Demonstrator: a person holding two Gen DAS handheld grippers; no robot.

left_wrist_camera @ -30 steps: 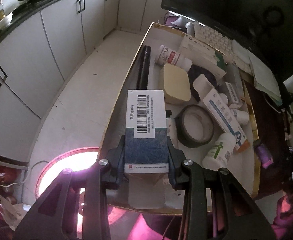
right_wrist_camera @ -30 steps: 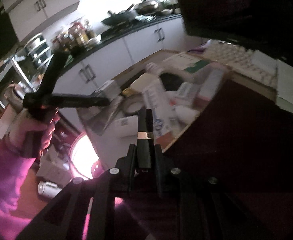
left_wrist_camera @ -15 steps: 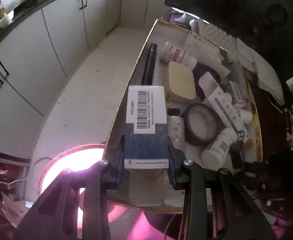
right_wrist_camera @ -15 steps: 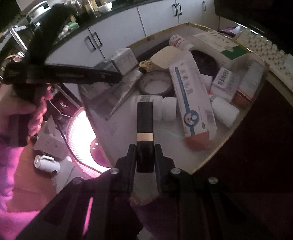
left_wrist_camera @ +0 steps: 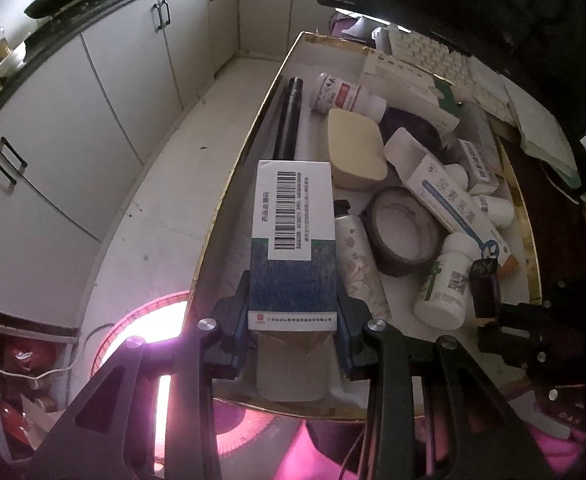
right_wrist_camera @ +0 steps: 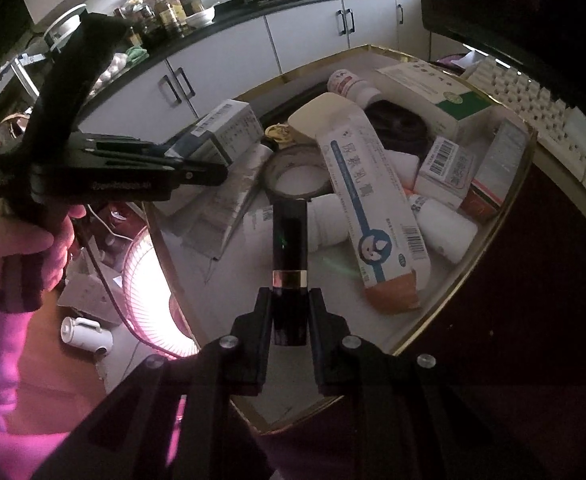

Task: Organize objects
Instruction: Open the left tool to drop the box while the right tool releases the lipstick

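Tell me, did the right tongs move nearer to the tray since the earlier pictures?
Yes. The right tongs, gripping the black tube, came over the tray, beside the tape roll.

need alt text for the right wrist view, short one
The right tongs grip a slim black tube with a gold band above a white tray crowded with medicine boxes, pill bottles and a roll of tape. At left, a hand holds the left tongs, closed on a barcoded box, with kitchen cabinets behind.

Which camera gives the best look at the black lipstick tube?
The right wrist view: the lipstick tube sits centred and unobstructed, clamped in the right hand-held gripper. The left wrist view shows it only small and dark, near the frame's right edge.
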